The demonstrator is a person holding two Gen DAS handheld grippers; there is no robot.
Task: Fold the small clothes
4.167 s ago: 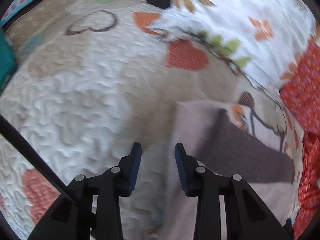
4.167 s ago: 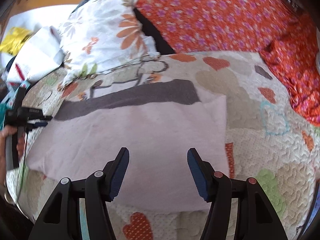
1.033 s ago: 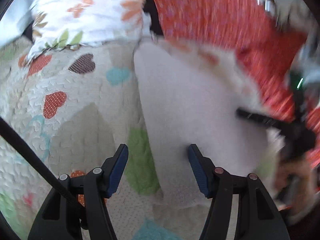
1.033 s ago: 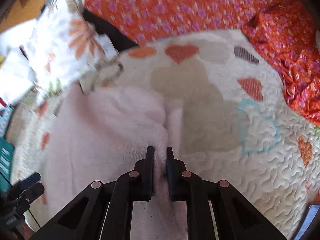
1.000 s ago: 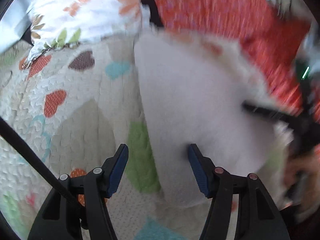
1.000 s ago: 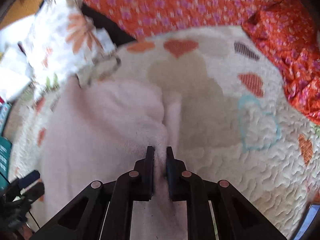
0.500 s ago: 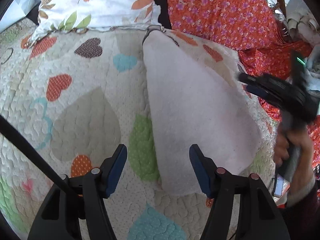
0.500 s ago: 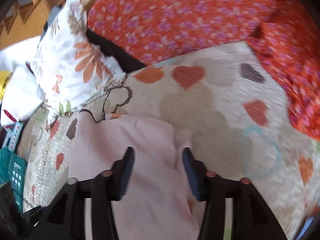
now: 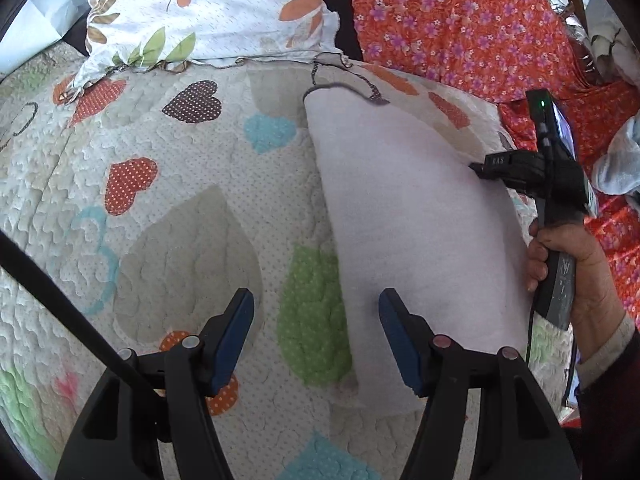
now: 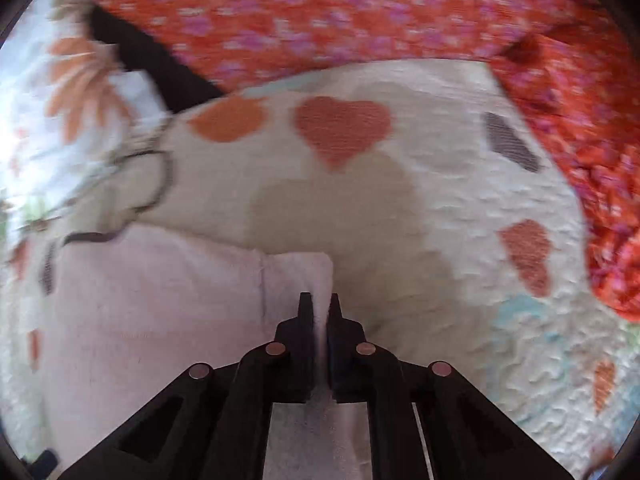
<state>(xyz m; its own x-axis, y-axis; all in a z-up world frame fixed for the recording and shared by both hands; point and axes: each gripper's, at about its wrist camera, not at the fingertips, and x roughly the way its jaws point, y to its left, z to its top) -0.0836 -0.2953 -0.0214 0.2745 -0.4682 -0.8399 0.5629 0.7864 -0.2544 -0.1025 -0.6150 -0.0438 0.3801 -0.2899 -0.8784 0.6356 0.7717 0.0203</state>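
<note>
A pale pink garment (image 9: 412,216) lies folded flat on the heart-patterned quilt (image 9: 168,208). My left gripper (image 9: 316,320) is open and empty, hovering over the garment's near left edge. In the left wrist view my right gripper (image 9: 476,168) reaches onto the garment's right edge, held by a hand. In the right wrist view the right gripper (image 10: 319,312) is shut on the garment's corner (image 10: 298,276); the pink cloth (image 10: 152,300) spreads to the left.
A white floral pillow (image 9: 208,12) lies at the back left. An orange floral cloth (image 9: 460,20) covers the back and right, and shows in the right wrist view (image 10: 320,12) too. The quilt (image 10: 440,200) extends right of the garment.
The right gripper, open half a second ago, has shut on the garment's corner at its right edge. The left gripper stays open and has barely moved.
</note>
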